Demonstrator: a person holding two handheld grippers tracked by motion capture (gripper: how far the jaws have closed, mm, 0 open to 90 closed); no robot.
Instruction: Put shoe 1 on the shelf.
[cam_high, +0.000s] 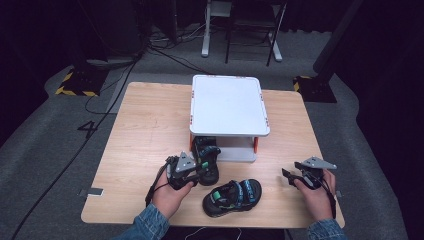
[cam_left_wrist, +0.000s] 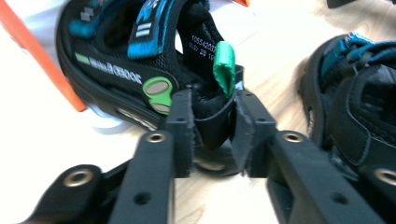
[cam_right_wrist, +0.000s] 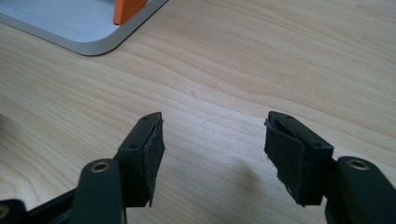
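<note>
A black sandal (cam_high: 207, 152) with blue straps lies at the front of the white two-level rack (cam_high: 229, 105), its toe under the top shelf. In the left gripper view my left gripper (cam_left_wrist: 212, 126) is shut on the heel strap of this sandal (cam_left_wrist: 135, 70), just below its green pull loop (cam_left_wrist: 225, 65). The high view has the left gripper (cam_high: 201, 171) at the sandal's near end. The matching second sandal (cam_high: 232, 196) (cam_left_wrist: 355, 93) lies on its side near the table's front edge. My right gripper (cam_high: 287, 176) (cam_right_wrist: 215, 149) hovers open over bare wood at the right, holding nothing.
The rack's grey base plate (cam_right_wrist: 70, 23) and one orange leg (cam_right_wrist: 128, 9) sit beyond the right gripper. The wooden table (cam_high: 150, 130) has bare room on its left half and right strip. Cables, chair legs and stands are on the floor behind.
</note>
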